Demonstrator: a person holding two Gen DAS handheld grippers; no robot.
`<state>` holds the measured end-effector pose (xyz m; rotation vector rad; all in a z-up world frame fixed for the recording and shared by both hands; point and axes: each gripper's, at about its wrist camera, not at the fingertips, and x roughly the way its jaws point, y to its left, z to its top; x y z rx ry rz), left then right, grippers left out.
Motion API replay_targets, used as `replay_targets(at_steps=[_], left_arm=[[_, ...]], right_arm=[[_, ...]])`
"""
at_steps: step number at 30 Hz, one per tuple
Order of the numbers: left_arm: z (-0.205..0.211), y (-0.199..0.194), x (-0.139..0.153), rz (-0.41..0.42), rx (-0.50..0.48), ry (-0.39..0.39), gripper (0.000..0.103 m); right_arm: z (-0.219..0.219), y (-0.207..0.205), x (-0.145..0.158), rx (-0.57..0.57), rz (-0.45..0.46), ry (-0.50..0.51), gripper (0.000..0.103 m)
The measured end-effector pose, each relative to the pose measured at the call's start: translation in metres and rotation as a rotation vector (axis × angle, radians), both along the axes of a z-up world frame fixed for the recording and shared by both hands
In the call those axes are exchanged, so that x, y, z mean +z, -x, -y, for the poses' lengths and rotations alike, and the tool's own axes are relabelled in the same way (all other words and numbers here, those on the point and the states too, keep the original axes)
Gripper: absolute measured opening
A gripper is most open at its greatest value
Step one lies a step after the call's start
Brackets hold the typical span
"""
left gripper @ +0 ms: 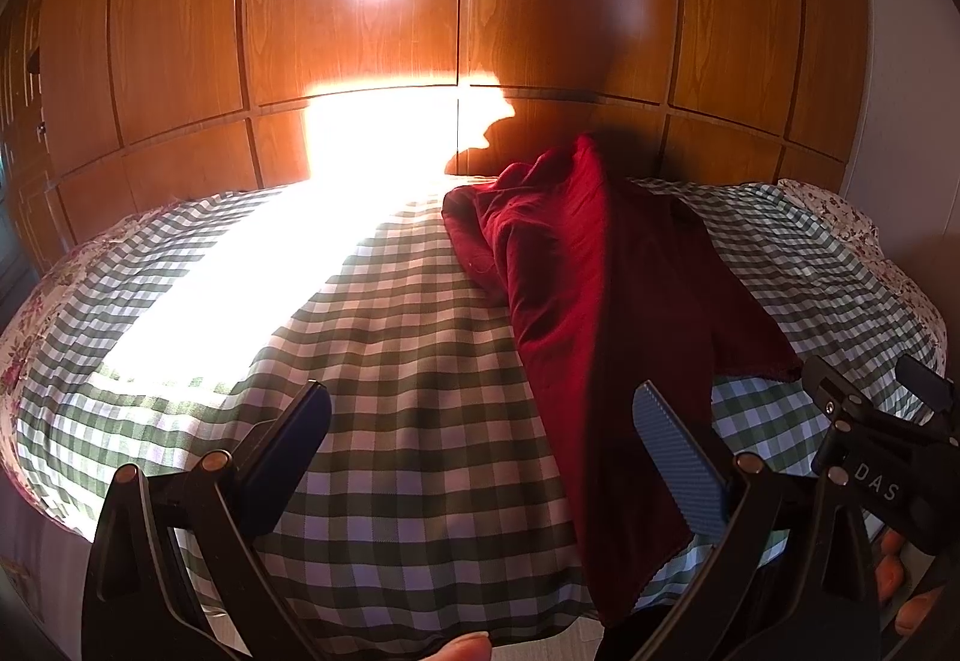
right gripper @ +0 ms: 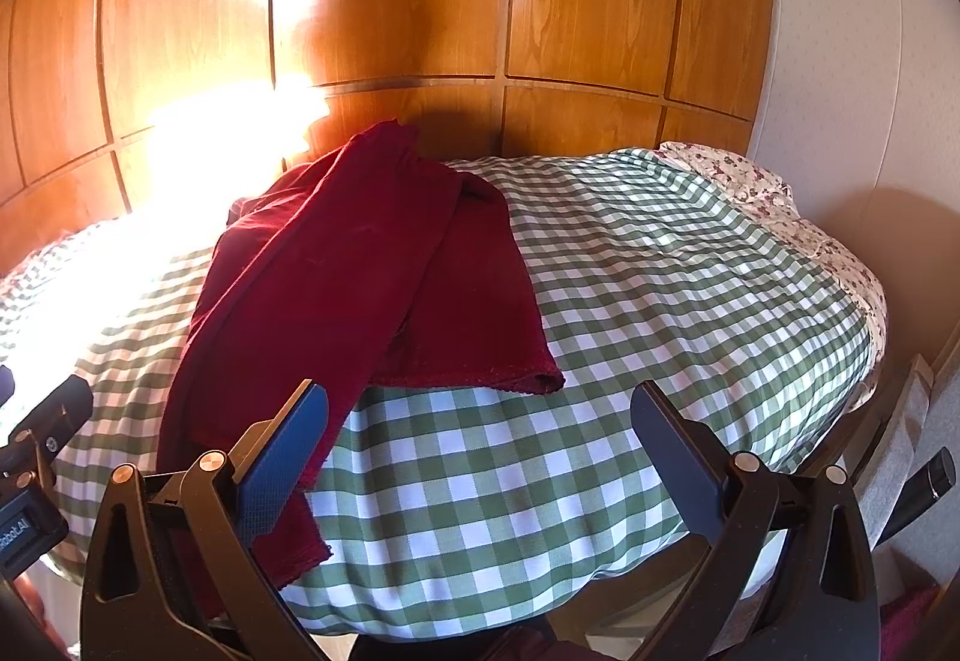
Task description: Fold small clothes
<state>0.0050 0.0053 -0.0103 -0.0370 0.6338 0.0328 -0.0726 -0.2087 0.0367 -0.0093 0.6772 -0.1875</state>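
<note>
- We hold our left gripper and our right gripper side by side above the near edge of a bed covered in a green-and-white checked bedspread; the jaws of both stand wide apart with nothing between them.
- The task's thing, a dark red garment, lies rumpled on the bed between the two grippers. It runs from the far side, near the wooden wardrobe, to the near edge, where one long strip hangs over.
- We judge that folding has barely begun: the cloth is bunched and overlapped, not flat, and neither gripper touches it.
- The next move likely calls for each gripper to pinch a hemmed corner or edge, then spread the garment flat. Thin, limp cloth needs the jaws closed right on the hem.
- The right wrist view shows the garment's wide hemmed edge lying across the checks, with its narrower strip passing behind our left finger. It also shows a white wall and a floral sheet.
- The left wrist view shows what the other lacks: a bright patch of sunlight washing out the bedspread, a fingertip at the bottom edge, and the right gripper's body.
</note>
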Motion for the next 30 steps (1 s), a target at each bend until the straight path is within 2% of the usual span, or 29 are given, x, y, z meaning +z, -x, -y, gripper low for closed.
replay_targets(at_steps=[30], left_arm=[[0.0040, -0.0029, 0.0022, 0.002, -0.011, 0.013, 0.101]], right_arm=[[-0.0023, -0.0017, -0.0039, 0.003, -0.008, -0.005, 0.100]])
